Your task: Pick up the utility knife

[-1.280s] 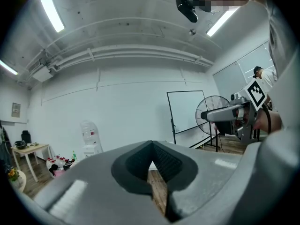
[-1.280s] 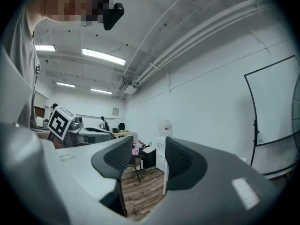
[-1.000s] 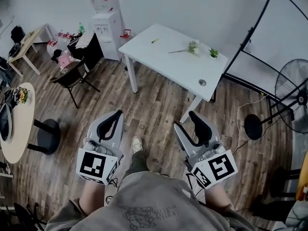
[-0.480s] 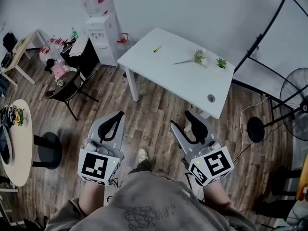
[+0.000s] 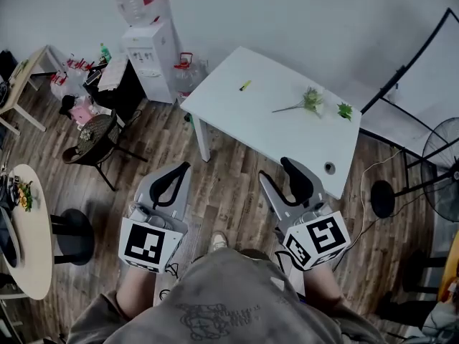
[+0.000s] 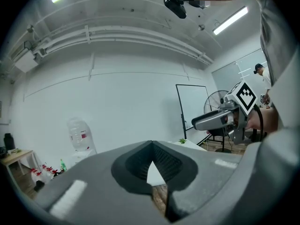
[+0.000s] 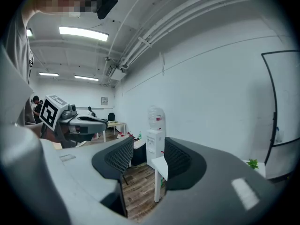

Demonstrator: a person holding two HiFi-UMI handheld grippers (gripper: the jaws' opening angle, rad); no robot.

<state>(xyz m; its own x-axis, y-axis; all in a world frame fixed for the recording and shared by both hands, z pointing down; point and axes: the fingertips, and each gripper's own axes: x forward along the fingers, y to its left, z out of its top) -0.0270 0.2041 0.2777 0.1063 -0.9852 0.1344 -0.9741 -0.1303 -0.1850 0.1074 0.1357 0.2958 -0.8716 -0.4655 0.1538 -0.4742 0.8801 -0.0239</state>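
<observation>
The utility knife [image 5: 245,86], a small yellow sliver as far as the head view showed, lay on the white counter [image 5: 280,135] toward its far side, close to the edge nearest the wall and well apart from both grippers. Its long axis ran on a diagonal, low at the left and rising to the right, roughly along the counter's far edge. The left gripper [image 5: 181,168] had its jaws closed tip to tip with nothing between them, and the right gripper [image 5: 276,170] had its jaws parted and empty. Both were held low by the person's body over the wooden floor [image 5: 229,192], short of the counter's near edge. The knife sat ahead of the two and between their lines, perhaps a little closer to the right gripper, which, being already parted, looked the better placed to reach. The reach would have to cross the whole width of the counter. The surface around the knife was bare: the flower sprig [image 5: 307,101] lay well to its right, and the water dispenser [image 5: 147,45] stood off the left corner, so approach room seemed ample, with the far edge the one thing to mind.
</observation>
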